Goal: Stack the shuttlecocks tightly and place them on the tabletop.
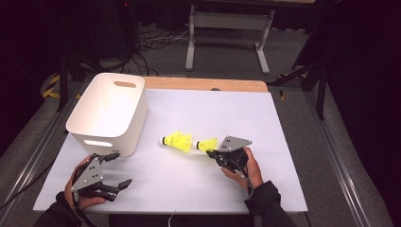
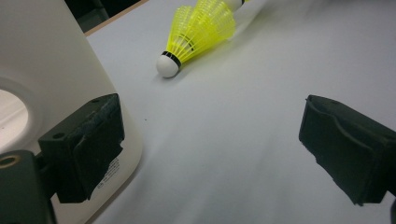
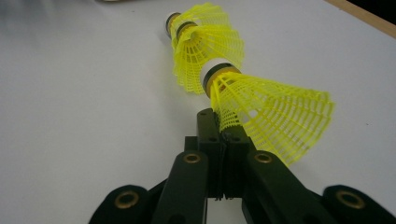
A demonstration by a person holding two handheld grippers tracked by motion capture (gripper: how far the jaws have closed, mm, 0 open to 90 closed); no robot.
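High view, centre: two yellow shuttlecocks (image 1: 178,141) lie end to end. Right gripper (image 1: 218,152), jaws pinched on the skirt edge of the nearer shuttlecock (image 3: 271,109), could lose that thin hold. Left gripper (image 1: 124,170), lower left, gapes wide beside the white bin (image 1: 106,109).

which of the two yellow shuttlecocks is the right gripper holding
The shuttlecock nearer the right gripper, the right-hand shuttlecock: its skirt edge is pinched in the shut jaws. The left-hand shuttlecock lies free.
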